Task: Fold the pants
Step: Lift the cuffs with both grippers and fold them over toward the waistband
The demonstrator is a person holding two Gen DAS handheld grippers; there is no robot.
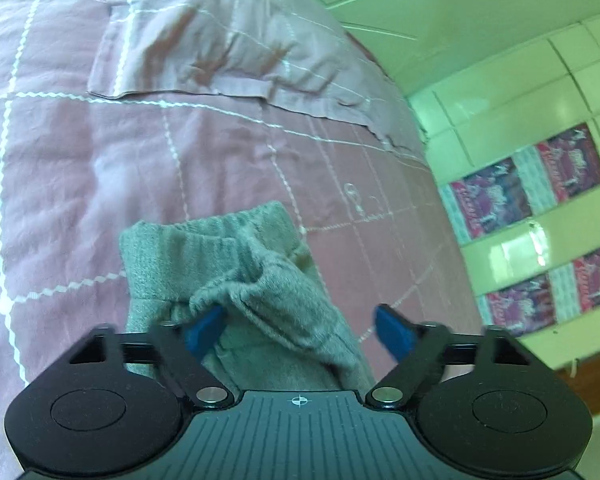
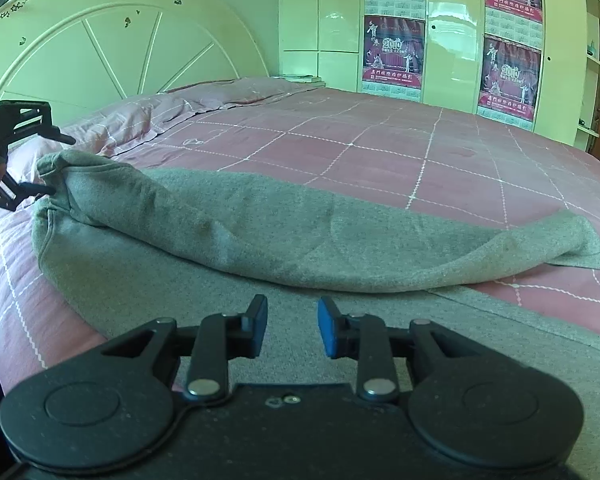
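I am hovering both grippers, left gripper (image 1: 300, 328) spread and right gripper (image 2: 293, 326) slightly parted, both empty, over grey sweatpants (image 2: 260, 232) seemingly only half-folded lengthwise.

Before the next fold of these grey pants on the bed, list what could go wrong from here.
1. The left gripper stands open around the bunched waistband; it may slump unevenly.
2. One leg lies rumpled across the other, so creases could get folded in.
3. The right gripper holds nothing, so the pants may drag along the bed.
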